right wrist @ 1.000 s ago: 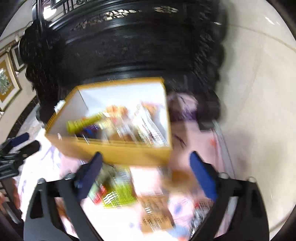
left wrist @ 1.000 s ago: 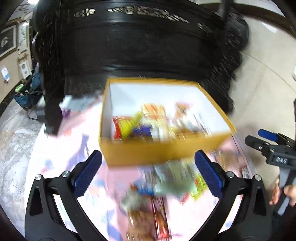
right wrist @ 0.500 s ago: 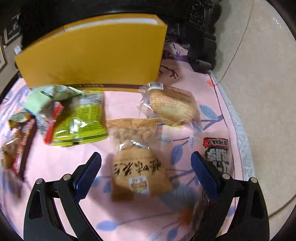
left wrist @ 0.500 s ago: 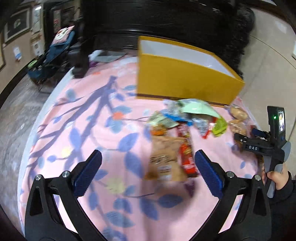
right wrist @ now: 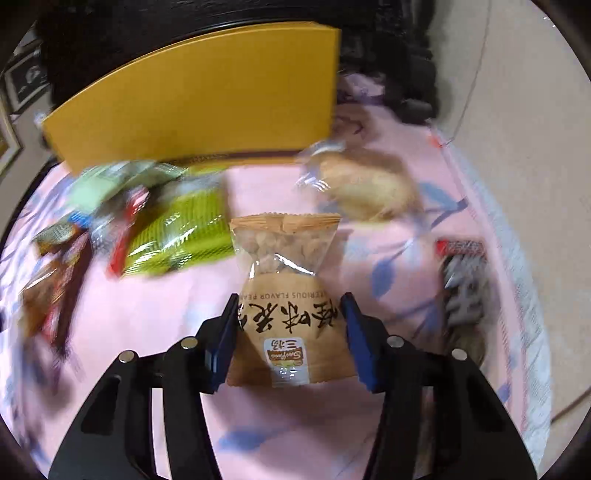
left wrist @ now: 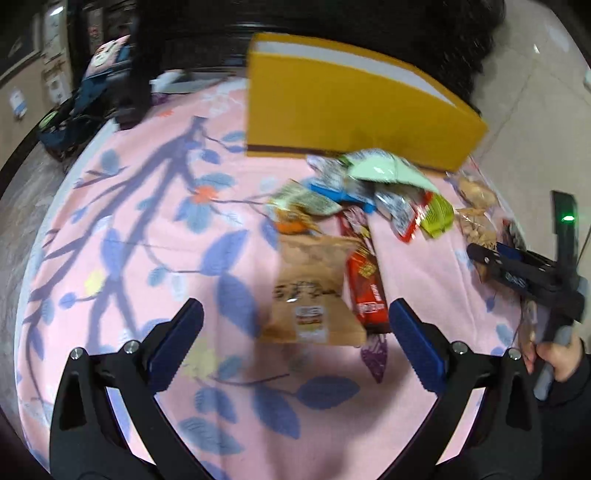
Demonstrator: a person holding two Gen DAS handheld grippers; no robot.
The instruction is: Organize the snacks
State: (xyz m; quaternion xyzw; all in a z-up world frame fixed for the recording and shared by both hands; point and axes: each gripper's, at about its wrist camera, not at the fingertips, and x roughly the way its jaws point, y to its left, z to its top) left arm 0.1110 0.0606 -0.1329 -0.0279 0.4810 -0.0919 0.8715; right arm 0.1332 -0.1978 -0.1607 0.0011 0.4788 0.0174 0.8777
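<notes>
A yellow box (left wrist: 354,99) stands at the back of the pink floral cloth (left wrist: 147,229); it also shows in the right wrist view (right wrist: 199,107). Loose snacks lie in front of it. My right gripper (right wrist: 290,314) has its fingers closed around a brown peanut bag (right wrist: 286,291), pads touching both sides. My left gripper (left wrist: 295,328) is open and empty, just short of another brown bag (left wrist: 310,291) and a red bar (left wrist: 365,280). The right gripper also shows at the right of the left wrist view (left wrist: 476,254).
A green packet (right wrist: 181,232), a clear-wrapped bun (right wrist: 365,184) and a black-and-red packet (right wrist: 461,273) lie around the peanut bag. A pile of packets (left wrist: 373,188) sits before the box. Dark carved furniture (left wrist: 332,18) stands behind. The table edge drops to tiled floor at right.
Both grippers dropped from above the box to near the cloth. The right gripper's fingers closed from wide open onto the peanut bag. The left gripper moved closer to the brown bag.
</notes>
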